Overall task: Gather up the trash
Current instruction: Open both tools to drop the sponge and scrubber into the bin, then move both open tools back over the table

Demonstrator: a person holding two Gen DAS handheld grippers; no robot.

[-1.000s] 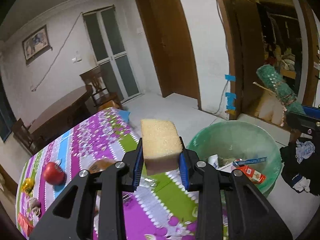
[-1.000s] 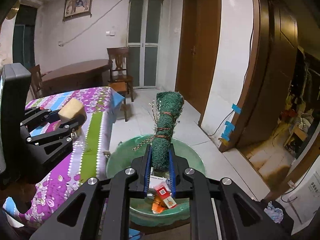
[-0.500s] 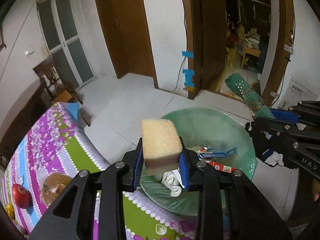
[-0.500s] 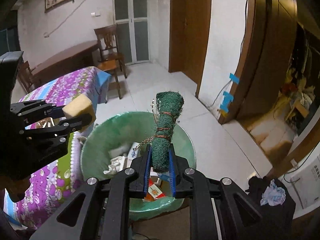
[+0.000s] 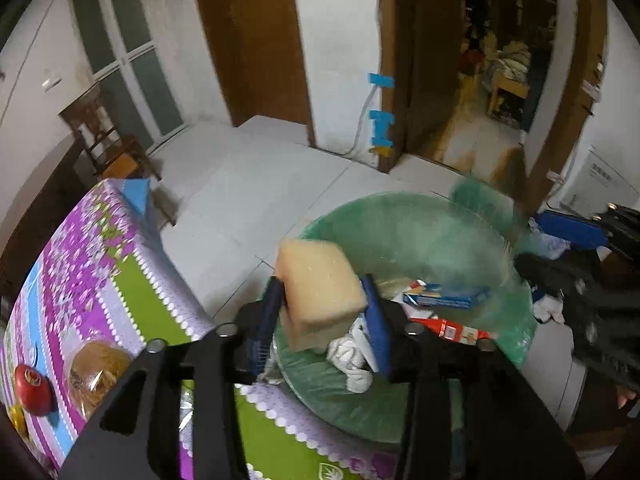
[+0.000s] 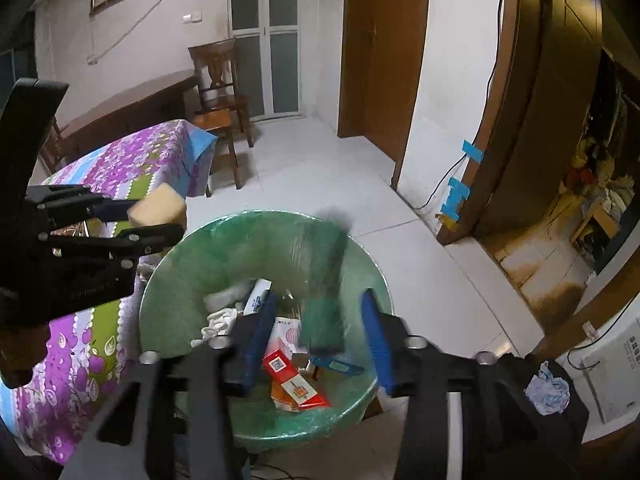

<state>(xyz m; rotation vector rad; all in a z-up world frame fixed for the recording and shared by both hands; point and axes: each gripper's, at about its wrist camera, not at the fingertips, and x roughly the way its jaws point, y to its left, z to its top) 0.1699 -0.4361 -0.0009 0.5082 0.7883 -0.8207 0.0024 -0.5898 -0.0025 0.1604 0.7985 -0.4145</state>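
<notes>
Hovering above the round green-lined trash bin [image 6: 224,248], both grippers have their jaws opening. The left gripper [image 5: 322,314] has the yellow foam sponge block [image 5: 322,292] tilted between its parting jaws just over the bin's near rim beside the floral-clothed bench [image 5: 92,264]; whether the pads still touch it I cannot tell. The right gripper [image 6: 316,330] has released the dark green rolled scouring pad [image 6: 324,280], blurred, long axis roughly upright, over the bin's middle. Inside the bin lie red and blue cartons [image 6: 298,386] and white crumpled tissue [image 6: 218,320]
</notes>
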